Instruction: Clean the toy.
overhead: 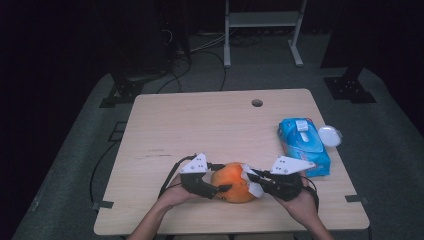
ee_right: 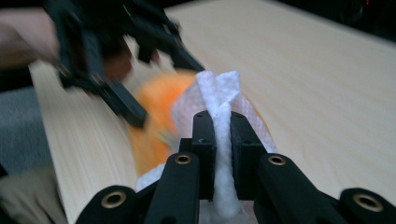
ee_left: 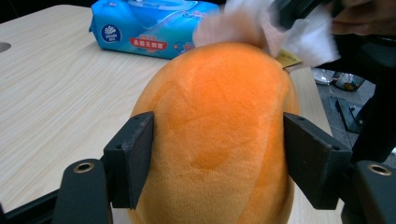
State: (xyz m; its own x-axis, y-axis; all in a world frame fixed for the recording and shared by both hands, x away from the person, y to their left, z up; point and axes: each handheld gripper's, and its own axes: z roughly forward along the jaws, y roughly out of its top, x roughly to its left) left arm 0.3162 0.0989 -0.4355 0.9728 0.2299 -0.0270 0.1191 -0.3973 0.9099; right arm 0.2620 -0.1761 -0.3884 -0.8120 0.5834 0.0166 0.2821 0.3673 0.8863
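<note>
Here we are at the near edge of the wooden table (overhead: pixel 220 120), and the wiping is under way. The left gripper (ee_left: pixel 217 158) has its jaws spread about halfway and pressed against both flanks of the orange plush fruit (ee_left: pixel 217 135), pinning it on the tabletop right in front of the person. The right gripper (ee_right: pixel 223 140) has its jaws pinched nearly together on a bunched white wet wipe (ee_right: pixel 219 100), and that wipe lies against the fruit's far top side. From the high view, the fruit (overhead: pixel 232 182) sits squarely between the two grippers, with the wipe (overhead: pixel 250 180) on its right flank. The blue pack of wet wipes (overhead: pixel 302 145) lies well off to the right, a round white lid (overhead: pixel 330 135) just beside it. My read: wipe pulled, fruit secured, rubbing in progress; most of the surface looks yet to be covered.
</note>
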